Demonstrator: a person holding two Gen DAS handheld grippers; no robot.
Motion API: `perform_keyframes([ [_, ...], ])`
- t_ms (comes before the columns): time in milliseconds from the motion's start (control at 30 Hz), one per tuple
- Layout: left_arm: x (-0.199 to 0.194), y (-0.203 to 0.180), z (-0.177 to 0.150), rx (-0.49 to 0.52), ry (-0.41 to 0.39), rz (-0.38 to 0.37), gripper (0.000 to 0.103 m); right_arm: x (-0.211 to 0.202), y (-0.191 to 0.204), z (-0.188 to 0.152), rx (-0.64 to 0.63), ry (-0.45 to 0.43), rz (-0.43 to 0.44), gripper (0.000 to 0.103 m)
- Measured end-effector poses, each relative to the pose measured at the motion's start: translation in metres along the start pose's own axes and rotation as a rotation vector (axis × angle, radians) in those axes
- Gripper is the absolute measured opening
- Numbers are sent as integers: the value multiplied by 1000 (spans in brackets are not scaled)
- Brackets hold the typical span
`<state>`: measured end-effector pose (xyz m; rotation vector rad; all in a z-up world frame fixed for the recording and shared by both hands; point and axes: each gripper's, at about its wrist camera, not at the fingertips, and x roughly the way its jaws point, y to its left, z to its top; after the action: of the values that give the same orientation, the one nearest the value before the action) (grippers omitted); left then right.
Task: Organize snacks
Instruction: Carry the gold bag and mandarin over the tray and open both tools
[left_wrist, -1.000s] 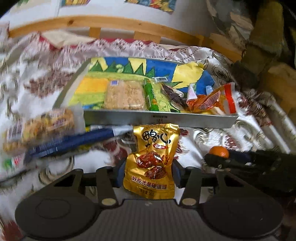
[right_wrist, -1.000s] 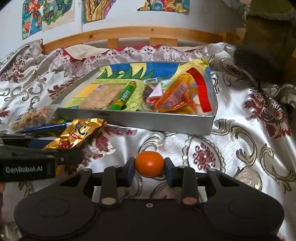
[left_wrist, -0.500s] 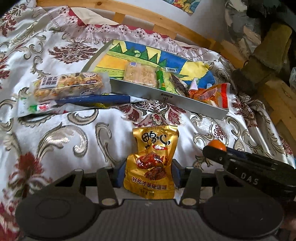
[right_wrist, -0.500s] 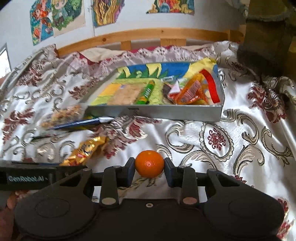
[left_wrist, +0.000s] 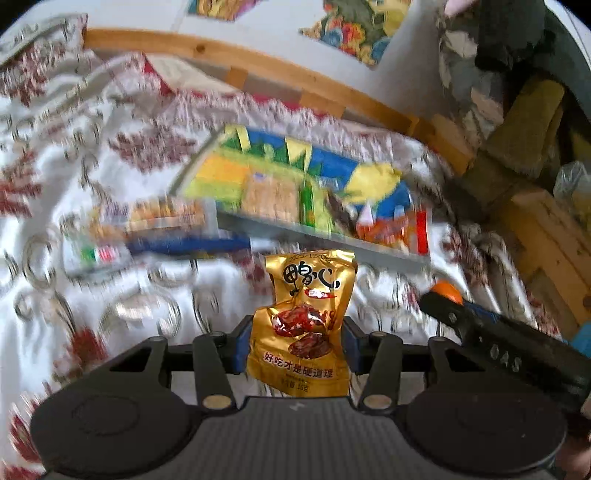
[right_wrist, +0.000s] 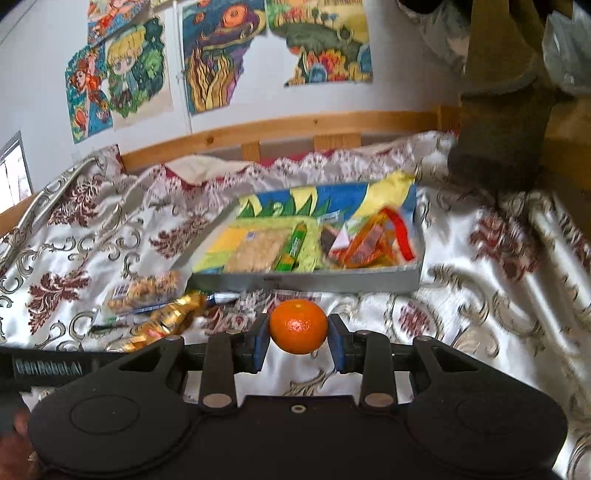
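Carrying two items: left gripper (left_wrist: 295, 345) clamped on gold snack packet (left_wrist: 301, 325), right gripper (right_wrist: 298, 341) pinching tangerine (right_wrist: 298, 326). Tray (right_wrist: 306, 282) ahead partly filled; nut bar (right_wrist: 147, 291) ahead-left waits outside.

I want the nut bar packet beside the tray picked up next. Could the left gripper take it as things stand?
Probably not yet. The left gripper is shut on the gold snack packet, so it has no free grip. The nut bar packet lies uncovered on the bedspread; nothing else blocks it.
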<state>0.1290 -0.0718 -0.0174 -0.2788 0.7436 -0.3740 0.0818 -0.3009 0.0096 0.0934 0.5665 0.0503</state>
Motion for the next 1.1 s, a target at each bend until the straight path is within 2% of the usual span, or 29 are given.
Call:
perform_keyframes([
  [167,1,2,38,14,-86,14,53,0,2,18,-48,-85,-3,36],
  [333,17,0,85,33,-171,23,53,20,3,48,-69,-156,26,36],
  [500,52,8,123,-34,-202,45,53,54,-1,74,-81,-198,24,36],
  [600,78,11,136,-34,-201,64,53,81,-4,81,-73,-205,24,36],
  [733,109,12,137,-7,-188,63,53,117,-4,78,-80,-187,28,36],
  [833,138,13,134,-4,-148,56,53,138,-3,69,-106,-158,5,36],
  [933,162,14,128,-6,-110,54,53,161,-5,58,-109,-81,-10,36],
  [1000,172,12,121,8,-91,54,53,170,-8,52,-107,-43,-16,36],
  [1100,182,7,110,62,-79,68,53,175,-10,45,-107,-33,-14,36],
])
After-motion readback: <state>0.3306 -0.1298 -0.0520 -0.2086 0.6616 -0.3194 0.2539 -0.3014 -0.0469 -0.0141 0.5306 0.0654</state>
